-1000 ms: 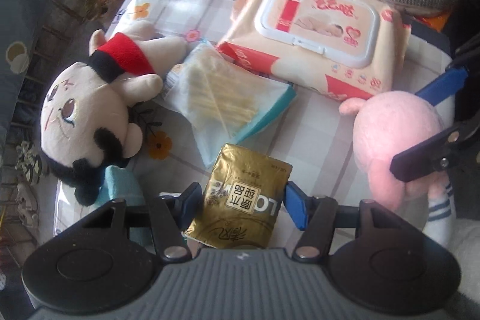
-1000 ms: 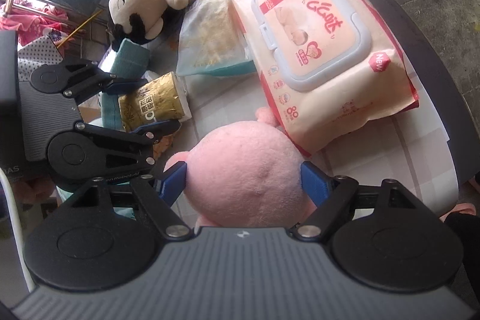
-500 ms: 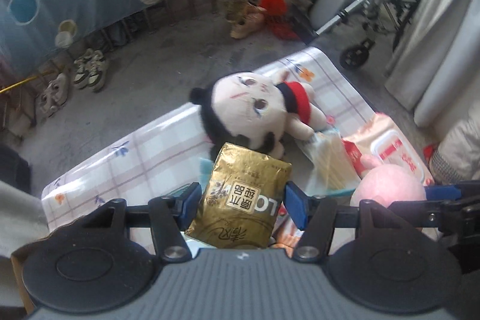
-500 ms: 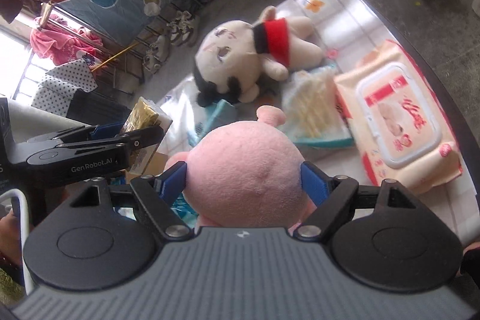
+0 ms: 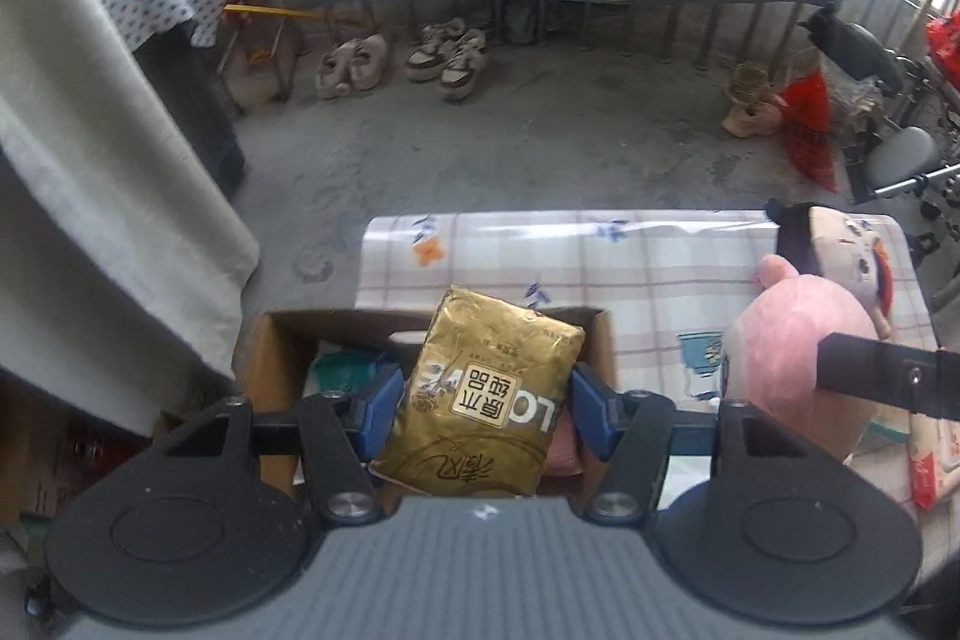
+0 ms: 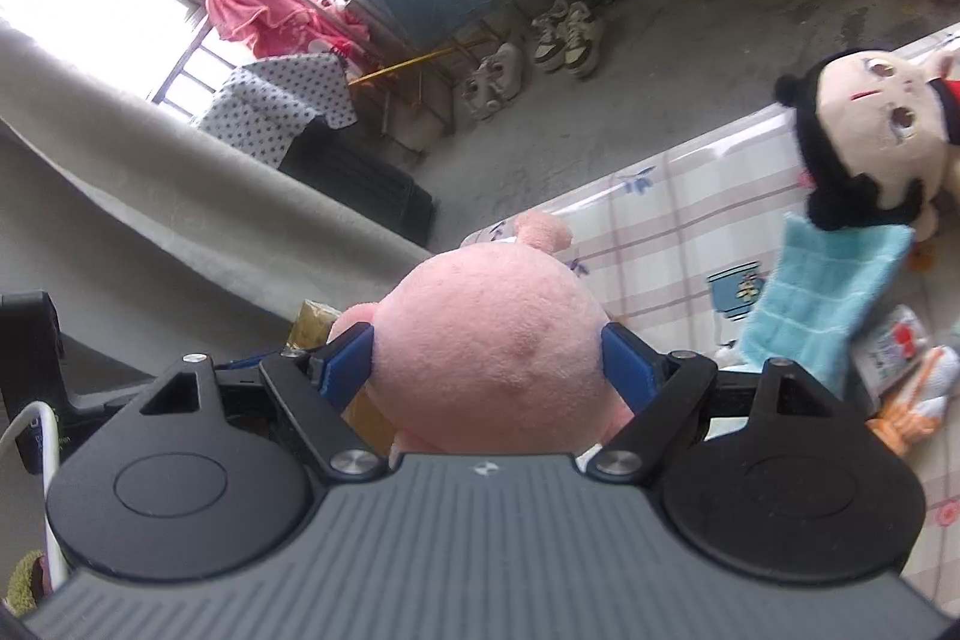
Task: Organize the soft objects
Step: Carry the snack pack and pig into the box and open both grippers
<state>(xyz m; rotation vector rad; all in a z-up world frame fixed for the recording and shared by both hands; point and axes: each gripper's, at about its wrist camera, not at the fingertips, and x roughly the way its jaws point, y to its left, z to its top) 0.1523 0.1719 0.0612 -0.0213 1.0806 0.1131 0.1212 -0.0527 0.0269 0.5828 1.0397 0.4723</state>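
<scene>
Both claws have swung off the table: the left gripper (image 5: 485,403) squeezes the gold pack (image 5: 489,400) over the box (image 5: 270,376) at lower left, ready to drop, and the right gripper (image 6: 487,361) hugs the pink plush (image 6: 489,358).

Gold packet (image 5: 489,400), pink plush (image 6: 489,346), apparently pink-checked tablecloth (image 5: 630,256).

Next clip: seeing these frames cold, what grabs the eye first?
The gold pack, clamped in the left gripper above an open cardboard box at the table's edge. Then the pink plush, filling the right gripper. Behind, a black-haired doll lies on the checked tablecloth, its head on a blue towel.
</scene>
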